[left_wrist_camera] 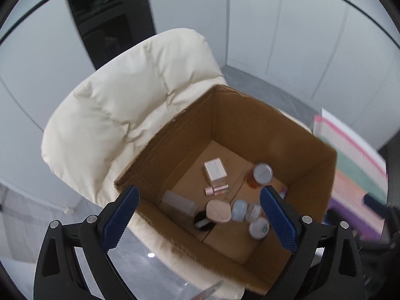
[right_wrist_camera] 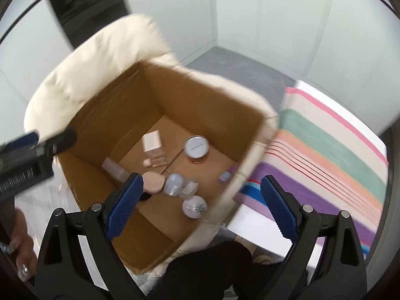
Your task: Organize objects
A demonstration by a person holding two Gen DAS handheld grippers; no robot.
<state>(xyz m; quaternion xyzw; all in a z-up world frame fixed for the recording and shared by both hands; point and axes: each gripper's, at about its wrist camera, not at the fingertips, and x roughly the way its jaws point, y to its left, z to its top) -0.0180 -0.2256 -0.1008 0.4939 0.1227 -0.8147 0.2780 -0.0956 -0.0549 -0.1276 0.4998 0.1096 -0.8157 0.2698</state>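
An open cardboard box [left_wrist_camera: 175, 135] stands on a cream padded chair [left_wrist_camera: 120, 105]; it also shows in the right wrist view [right_wrist_camera: 120, 100]. On its floor lie several cosmetics: a white-capped bottle [left_wrist_camera: 215, 168], an amber jar with a silver lid [left_wrist_camera: 261, 173], a pink sponge [left_wrist_camera: 217, 211], a small pink tube [left_wrist_camera: 216, 190], a clear case [left_wrist_camera: 178, 201] and small round jars [left_wrist_camera: 258, 227]. My left gripper [left_wrist_camera: 200, 221] is open and empty above the box's near side. My right gripper [right_wrist_camera: 202, 207] is open and empty above the box's right wall.
A striped cloth [right_wrist_camera: 325, 155] covers a surface to the right of the chair. White cabinet doors [left_wrist_camera: 287, 25] and grey floor [right_wrist_camera: 237, 62] lie behind. The left gripper's body [right_wrist_camera: 30, 155] and a hand [right_wrist_camera: 22, 250] show at the left of the right wrist view.
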